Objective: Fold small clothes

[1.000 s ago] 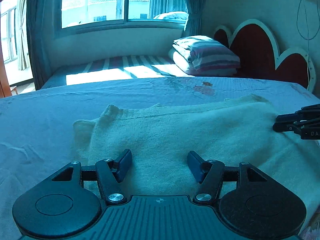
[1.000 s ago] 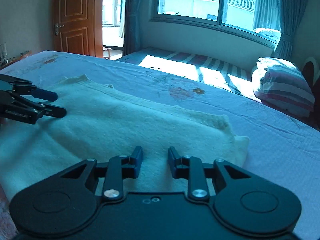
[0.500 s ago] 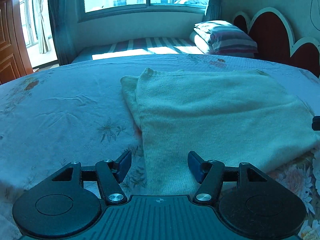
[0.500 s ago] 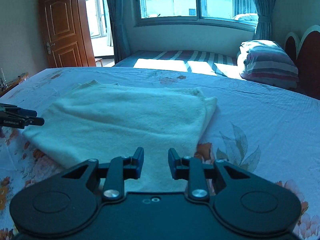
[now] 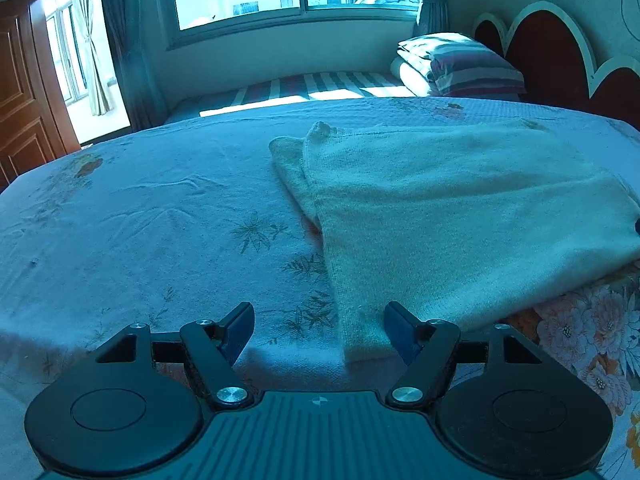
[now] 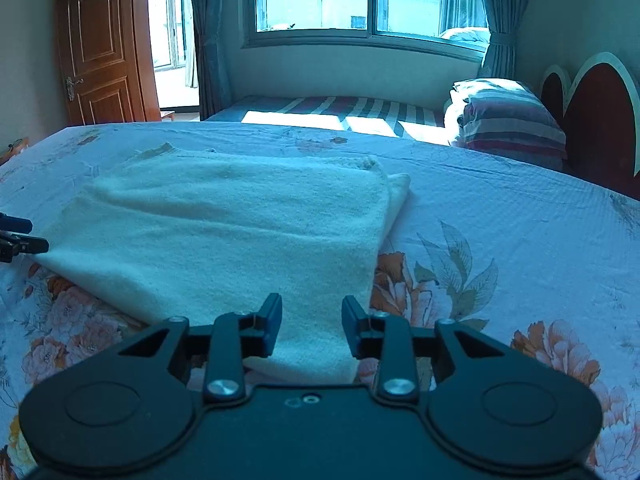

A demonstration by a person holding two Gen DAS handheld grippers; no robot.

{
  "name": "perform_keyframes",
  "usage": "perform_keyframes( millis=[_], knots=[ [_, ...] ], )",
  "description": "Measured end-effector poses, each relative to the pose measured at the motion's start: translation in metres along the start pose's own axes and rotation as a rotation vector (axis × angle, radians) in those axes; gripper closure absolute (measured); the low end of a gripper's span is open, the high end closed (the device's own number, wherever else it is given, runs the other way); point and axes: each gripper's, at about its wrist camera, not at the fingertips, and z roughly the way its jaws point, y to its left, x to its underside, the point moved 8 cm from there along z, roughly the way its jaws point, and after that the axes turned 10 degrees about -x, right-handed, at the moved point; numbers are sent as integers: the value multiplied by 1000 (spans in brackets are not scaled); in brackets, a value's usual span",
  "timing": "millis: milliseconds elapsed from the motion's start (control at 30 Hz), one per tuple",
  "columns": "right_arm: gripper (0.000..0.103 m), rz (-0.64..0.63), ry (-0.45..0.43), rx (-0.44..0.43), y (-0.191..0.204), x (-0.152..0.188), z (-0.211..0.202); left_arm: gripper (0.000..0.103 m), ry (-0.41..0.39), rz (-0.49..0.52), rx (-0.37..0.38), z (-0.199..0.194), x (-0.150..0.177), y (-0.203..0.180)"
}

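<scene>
A cream knitted garment (image 5: 448, 216) lies folded flat on the floral bedsheet; it also shows in the right wrist view (image 6: 232, 236). My left gripper (image 5: 320, 330) is open and empty, just short of the garment's near left corner. My right gripper (image 6: 311, 330) is open and empty, its jaws either side of the garment's near right corner without gripping it. The left gripper's fingertips (image 6: 24, 240) show at the left edge of the right wrist view, beside the garment's left side.
The bed (image 5: 140, 240) has a blue floral sheet. A second striped bed (image 6: 340, 110) lies under the window, with a folded striped quilt (image 6: 508, 120). A red headboard (image 5: 560, 52) stands at the right and a wooden door (image 6: 100, 52) at the left.
Both grippers have pulled back toward the near edge of the bed, off the garment. The garment lies flat and has not moved.
</scene>
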Motion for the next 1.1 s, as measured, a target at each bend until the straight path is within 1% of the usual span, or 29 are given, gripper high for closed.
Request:
perform_keyframes(
  millis=[33,67,100,133,167,233,333,400,433,533,567,633,733,767,833,867,967,1033,1067,1100],
  knots=[
    [64,-2,61,41,-5,10,9,28,4,-5,0,0,0,1],
    [62,6,61,44,-9,13,12,28,11,-8,-1,0,1,3],
    [61,48,53,37,-14,15,9,28,19,-11,-5,-1,-1,4],
    [62,93,48,23,-18,15,7,28,19,-16,-4,-1,-2,6],
    [61,121,30,19,-21,14,2,28,17,-31,6,-2,-4,8],
    [61,133,-21,15,-24,12,-8,28,21,-108,71,0,-8,14],
    [61,138,-43,8,-28,12,-16,28,44,-243,172,14,-13,26],
    [60,146,-61,-1,-32,10,-19,36,64,-334,265,25,-21,31],
    [60,149,-64,-1,-34,9,-20,36,82,-364,297,33,-25,32],
    [58,165,-77,-11,-41,4,-17,36,150,-409,362,60,-34,34],
    [58,176,-78,-20,-43,2,-15,36,162,-429,400,68,-38,34],
    [57,197,-82,-31,-49,0,-11,36,188,-476,446,81,-45,38],
    [57,215,-86,-34,-59,-3,-5,37,224,-495,521,98,-52,34],
    [57,220,-89,-36,-62,-4,-3,38,235,-502,536,103,-55,32],
    [57,235,-93,-40,-66,-6,0,45,254,-511,565,114,-60,26],
    [57,240,-96,-40,-67,-8,1,53,272,-526,582,120,-61,23],
    [57,247,-102,-37,-67,-11,2,56,287,-568,640,128,-60,18],
    [57,253,-108,-37,-64,-15,1,56,291,-634,699,129,-51,18],
    [57,252,-108,-32,-63,-17,1,56,296,-652,724,129,-46,17],
    [57,251,-108,-26,-62,-17,0,59,294,-656,750,125,-39,13]
  ],
)
